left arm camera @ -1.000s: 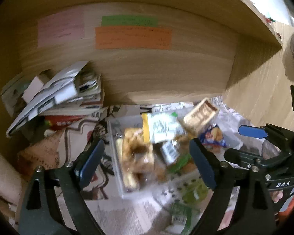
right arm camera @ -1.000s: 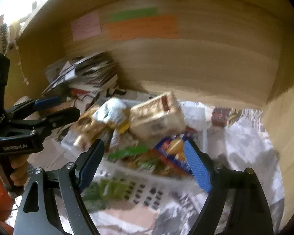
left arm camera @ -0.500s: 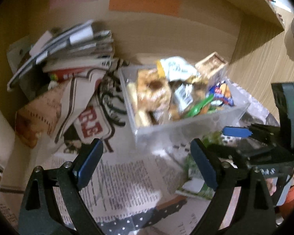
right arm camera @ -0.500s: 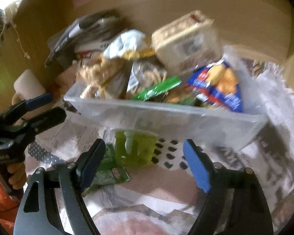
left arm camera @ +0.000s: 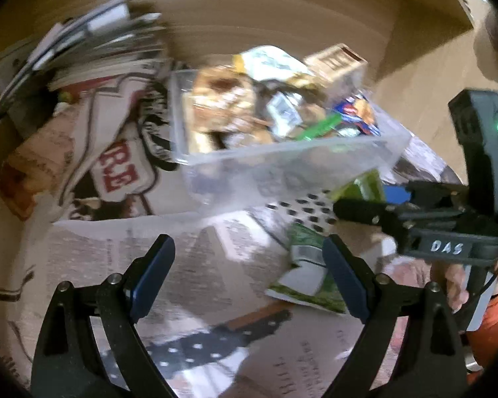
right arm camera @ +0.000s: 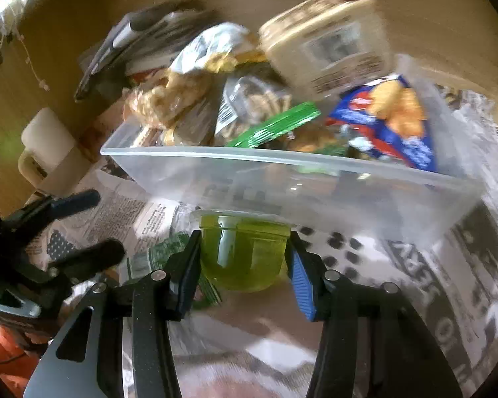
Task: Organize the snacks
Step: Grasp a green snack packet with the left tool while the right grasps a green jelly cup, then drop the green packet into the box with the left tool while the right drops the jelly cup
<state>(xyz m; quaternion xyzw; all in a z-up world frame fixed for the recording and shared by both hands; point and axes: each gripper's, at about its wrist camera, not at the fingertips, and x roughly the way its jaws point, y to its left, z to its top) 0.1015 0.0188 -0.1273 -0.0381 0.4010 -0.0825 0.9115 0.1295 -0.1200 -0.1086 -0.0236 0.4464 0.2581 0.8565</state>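
Note:
A clear plastic bin (right arm camera: 282,182) full of snack packets stands on newspaper; it also shows in the left wrist view (left arm camera: 282,162). A green jelly cup (right arm camera: 245,252) sits in front of the bin. My right gripper (right arm camera: 244,258) is closed around the cup, pads touching its sides. A flat green snack packet (left arm camera: 308,272) lies on the newspaper beside it. My left gripper (left arm camera: 249,265) is open and empty above the newspaper, short of the bin. The right gripper also shows in the left wrist view (left arm camera: 381,205).
A stack of magazines and papers (left arm camera: 83,53) lies at the back left against the wooden wall. A beige box (right arm camera: 328,43) and a blue chip bag (right arm camera: 391,119) stick up out of the bin. A white mug (right arm camera: 46,146) stands at left.
Both grippers moved down and back from the bin. My right gripper closed in on the green jelly cup and now grips it.

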